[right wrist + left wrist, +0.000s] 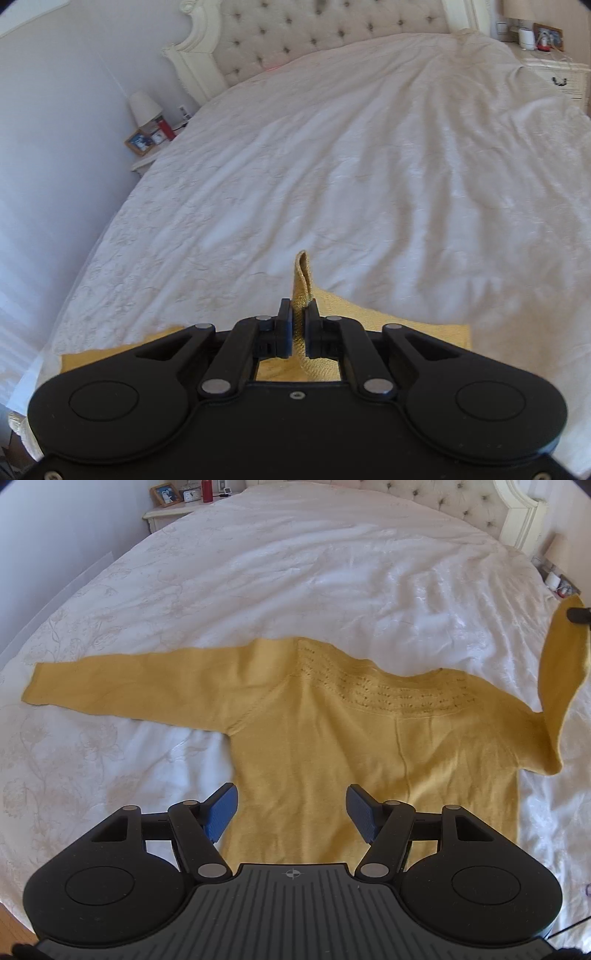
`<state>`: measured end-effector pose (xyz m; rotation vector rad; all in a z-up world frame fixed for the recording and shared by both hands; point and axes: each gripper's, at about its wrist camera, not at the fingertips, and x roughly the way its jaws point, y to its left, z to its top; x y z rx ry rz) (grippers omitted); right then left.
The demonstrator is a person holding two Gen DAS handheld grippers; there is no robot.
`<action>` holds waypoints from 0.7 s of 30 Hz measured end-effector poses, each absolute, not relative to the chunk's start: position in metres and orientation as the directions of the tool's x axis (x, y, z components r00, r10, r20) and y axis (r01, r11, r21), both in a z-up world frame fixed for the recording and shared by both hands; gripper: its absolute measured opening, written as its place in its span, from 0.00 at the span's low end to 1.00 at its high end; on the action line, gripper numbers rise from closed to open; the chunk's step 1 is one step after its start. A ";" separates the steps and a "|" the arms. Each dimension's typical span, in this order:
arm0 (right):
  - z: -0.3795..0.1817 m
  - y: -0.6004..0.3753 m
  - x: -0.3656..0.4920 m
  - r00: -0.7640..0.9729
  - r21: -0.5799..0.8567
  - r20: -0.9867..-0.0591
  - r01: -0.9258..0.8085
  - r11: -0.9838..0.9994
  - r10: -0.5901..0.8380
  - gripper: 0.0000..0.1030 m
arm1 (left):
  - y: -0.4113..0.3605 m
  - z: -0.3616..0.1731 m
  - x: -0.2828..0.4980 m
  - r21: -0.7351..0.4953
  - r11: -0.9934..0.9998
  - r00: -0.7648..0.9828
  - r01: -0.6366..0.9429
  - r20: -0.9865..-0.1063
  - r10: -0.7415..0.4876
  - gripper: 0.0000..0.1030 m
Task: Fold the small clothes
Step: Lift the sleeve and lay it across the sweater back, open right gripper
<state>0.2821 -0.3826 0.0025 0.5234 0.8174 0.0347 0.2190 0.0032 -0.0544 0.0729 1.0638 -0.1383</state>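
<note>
You get soft daylight on the white bedspread [332, 572]; fisheye bends the frame edges, and the right wrist view is motion-blurred.

The yellow sweater's [369, 760] hem is hidden behind the left gripper [291, 812] body. In the right wrist view, most of the sweater lies concealed under the right gripper [299, 321]. Small items on the nightstand [166, 515] are too tiny to identify.
</note>
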 end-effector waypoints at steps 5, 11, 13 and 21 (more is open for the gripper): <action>-0.028 -0.286 0.324 0.653 0.528 -0.667 0.075 0.846 0.358 0.11 | 0.047 -0.059 0.228 0.001 0.993 0.464 0.118 -0.884 -0.054 0.62; -0.073 -0.198 0.354 0.577 0.543 -0.694 0.027 0.840 0.430 0.12 | 0.088 -0.066 0.237 0.005 0.997 0.444 0.075 -0.895 -0.029 0.62; -0.088 -0.172 0.356 0.554 0.540 -0.705 0.018 0.841 0.441 0.13 | 0.098 -0.070 0.240 0.003 0.998 0.434 0.069 -0.901 -0.027 0.62; -0.112 -0.142 0.344 0.563 0.548 -0.690 -0.007 0.837 0.456 0.45 | 0.104 -0.081 0.263 -0.021 0.995 0.413 0.097 -0.909 -0.060 0.62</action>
